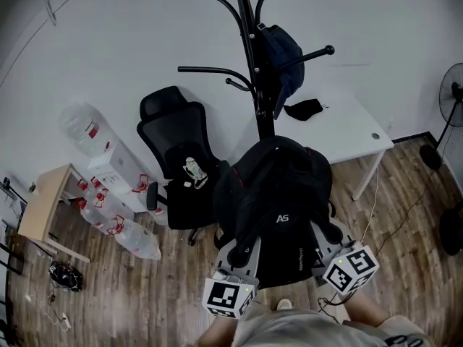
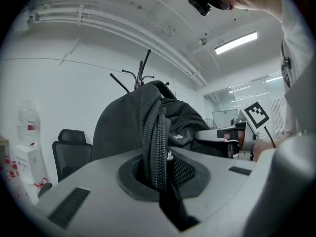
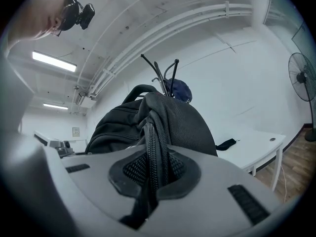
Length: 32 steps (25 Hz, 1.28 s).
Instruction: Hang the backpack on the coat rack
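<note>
A black backpack (image 1: pixel 278 201) hangs in the air between my two grippers, in front of the black coat rack (image 1: pixel 253 63). My left gripper (image 1: pixel 243 250) is shut on one padded shoulder strap (image 2: pixel 157 152), which runs down between its jaws. My right gripper (image 1: pixel 323 241) is shut on the other strap (image 3: pixel 153 157) in the same way. In the right gripper view the backpack's body (image 3: pixel 175 117) bulges above the jaws and the rack's hooks (image 3: pixel 163 75) rise behind it. A dark blue bag (image 1: pixel 283 56) hangs on the rack's right side. The rack's left hooks (image 1: pixel 206 69) are bare.
A black office chair (image 1: pixel 173 157) stands left of the rack. Behind the rack is a white table (image 1: pixel 347 132) with a black cloth item (image 1: pixel 302 108) on it. Water bottles (image 1: pixel 87 129) and a small wooden table (image 1: pixel 43 201) are at the left, and a fan (image 1: pixel 452 85) at the right.
</note>
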### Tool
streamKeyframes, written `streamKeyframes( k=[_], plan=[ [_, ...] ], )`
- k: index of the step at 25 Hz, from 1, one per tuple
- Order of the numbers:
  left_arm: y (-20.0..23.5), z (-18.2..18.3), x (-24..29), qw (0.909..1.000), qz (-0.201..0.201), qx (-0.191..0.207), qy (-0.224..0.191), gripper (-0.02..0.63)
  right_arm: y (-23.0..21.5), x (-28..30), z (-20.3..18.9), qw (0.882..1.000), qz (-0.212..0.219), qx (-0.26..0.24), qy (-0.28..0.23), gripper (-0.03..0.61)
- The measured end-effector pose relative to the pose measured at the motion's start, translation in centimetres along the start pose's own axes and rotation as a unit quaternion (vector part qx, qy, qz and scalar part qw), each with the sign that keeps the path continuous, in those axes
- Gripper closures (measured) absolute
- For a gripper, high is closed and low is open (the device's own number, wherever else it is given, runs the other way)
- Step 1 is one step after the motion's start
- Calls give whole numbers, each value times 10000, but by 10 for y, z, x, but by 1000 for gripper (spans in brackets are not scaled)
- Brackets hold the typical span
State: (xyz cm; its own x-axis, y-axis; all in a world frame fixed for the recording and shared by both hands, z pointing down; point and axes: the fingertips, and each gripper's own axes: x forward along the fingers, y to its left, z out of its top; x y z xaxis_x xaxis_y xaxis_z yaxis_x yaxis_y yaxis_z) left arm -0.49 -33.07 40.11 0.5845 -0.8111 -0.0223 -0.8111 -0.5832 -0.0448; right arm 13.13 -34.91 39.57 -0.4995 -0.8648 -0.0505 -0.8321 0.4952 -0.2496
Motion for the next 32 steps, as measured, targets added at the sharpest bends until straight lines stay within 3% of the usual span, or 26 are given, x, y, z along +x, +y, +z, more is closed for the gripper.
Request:
streamKeyframes(
  k=[8, 32],
  plan=[
    [27, 11, 32, 10000, -38, 64, -21, 583, -15, 35, 12, 9999, -110, 4, -60, 551],
    [116, -2, 126, 9957, -918, -101, -29, 583, -55, 135, 12, 9953, -954, 32, -163, 551]
  ],
)
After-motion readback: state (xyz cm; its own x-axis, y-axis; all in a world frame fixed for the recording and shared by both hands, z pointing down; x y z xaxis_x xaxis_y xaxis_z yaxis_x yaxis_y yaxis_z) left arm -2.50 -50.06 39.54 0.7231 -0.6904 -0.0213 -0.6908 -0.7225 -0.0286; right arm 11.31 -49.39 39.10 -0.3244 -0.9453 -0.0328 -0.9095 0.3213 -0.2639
